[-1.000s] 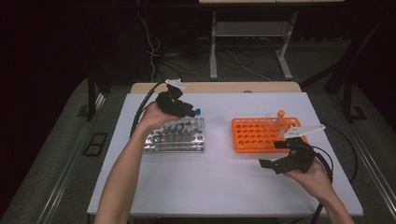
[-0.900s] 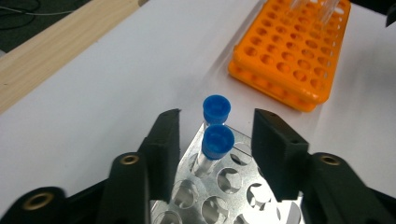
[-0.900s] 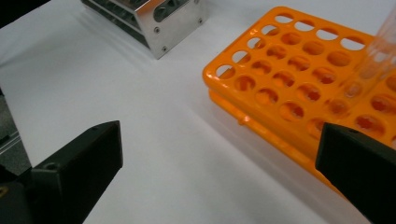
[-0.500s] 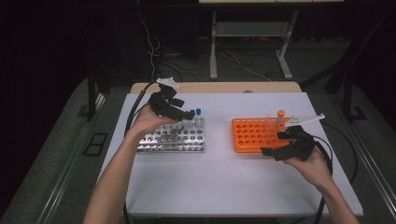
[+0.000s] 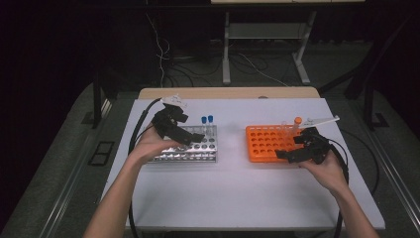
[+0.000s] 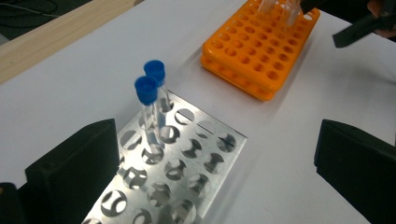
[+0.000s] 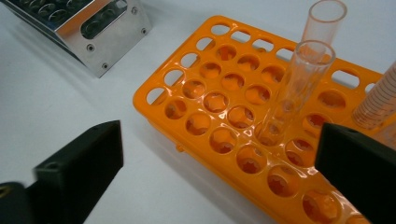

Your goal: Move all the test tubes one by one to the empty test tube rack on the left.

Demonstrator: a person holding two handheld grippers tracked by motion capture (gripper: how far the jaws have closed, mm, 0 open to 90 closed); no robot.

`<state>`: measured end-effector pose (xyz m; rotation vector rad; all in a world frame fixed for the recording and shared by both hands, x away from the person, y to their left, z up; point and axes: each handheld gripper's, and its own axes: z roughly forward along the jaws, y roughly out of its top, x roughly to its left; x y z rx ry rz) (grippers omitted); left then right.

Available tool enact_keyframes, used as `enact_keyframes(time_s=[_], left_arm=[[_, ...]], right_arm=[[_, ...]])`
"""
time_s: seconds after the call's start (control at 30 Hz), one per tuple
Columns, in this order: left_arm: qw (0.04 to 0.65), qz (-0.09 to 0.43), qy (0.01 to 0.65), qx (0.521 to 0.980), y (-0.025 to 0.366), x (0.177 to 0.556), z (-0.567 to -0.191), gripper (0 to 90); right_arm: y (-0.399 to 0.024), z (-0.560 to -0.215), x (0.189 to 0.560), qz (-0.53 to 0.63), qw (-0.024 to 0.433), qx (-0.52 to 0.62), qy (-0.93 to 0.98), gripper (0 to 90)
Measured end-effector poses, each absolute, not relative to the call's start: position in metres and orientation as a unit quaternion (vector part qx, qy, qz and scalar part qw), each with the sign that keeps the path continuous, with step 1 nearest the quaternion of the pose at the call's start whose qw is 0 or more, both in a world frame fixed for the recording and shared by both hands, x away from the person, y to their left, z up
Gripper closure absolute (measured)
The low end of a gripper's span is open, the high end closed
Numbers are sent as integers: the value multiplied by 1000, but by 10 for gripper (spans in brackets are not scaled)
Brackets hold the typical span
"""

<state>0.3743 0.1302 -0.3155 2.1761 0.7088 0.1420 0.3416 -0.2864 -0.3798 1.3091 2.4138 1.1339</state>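
Two blue-capped clear tubes [image 6: 147,91] [image 5: 207,119] stand side by side at the far corner of the metal rack [image 6: 205,179] [image 5: 200,153]. My left gripper [image 6: 215,170] [image 5: 190,128] hovers over that rack, just short of the tubes. Its jaws have just been opening and stand wide apart, with nothing gripped. The orange rack [image 7: 205,100] [image 5: 265,143] holds two uncapped clear tubes [image 7: 296,84], a graduated tube [image 7: 378,100] and an orange-capped tube [image 5: 297,122]. My right gripper [image 7: 219,175] [image 5: 292,147] sits at its near right edge. Its jaws have just been closing slightly, are still wide, and press on nothing.
The white table top [image 5: 237,193] carries both racks, with bare surface between them and toward the front edge. A wooden strip [image 5: 228,92] runs along the table's far edge. Cables trail from both grippers over the table sides.
My left gripper let go of a blue-capped tube, which now stands beside the other, and drew back to the left with its jaws opened. My right gripper moved in toward the orange rack.
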Motion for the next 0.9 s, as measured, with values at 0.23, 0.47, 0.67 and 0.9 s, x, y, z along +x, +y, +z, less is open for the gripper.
enact_keyframes(time_s=[0.23, 0.47, 0.67, 0.9], left_arm=[[422, 58, 277, 861, 132, 358, -324, 0], [427, 54, 265, 863, 129, 347, -330, 0], [429, 53, 252, 866, 124, 340, -329, 0], [434, 53, 236, 868, 118, 330, -328, 0]], right_arm=[[-283, -385, 348, 362, 104, 457, 806, 169], [-280, -390, 354, 341, 128, 475, 801, 313], [-278, -393, 358, 333, 147, 491, 792, 416], [-277, -395, 362, 329, 165, 509, 778, 546]])
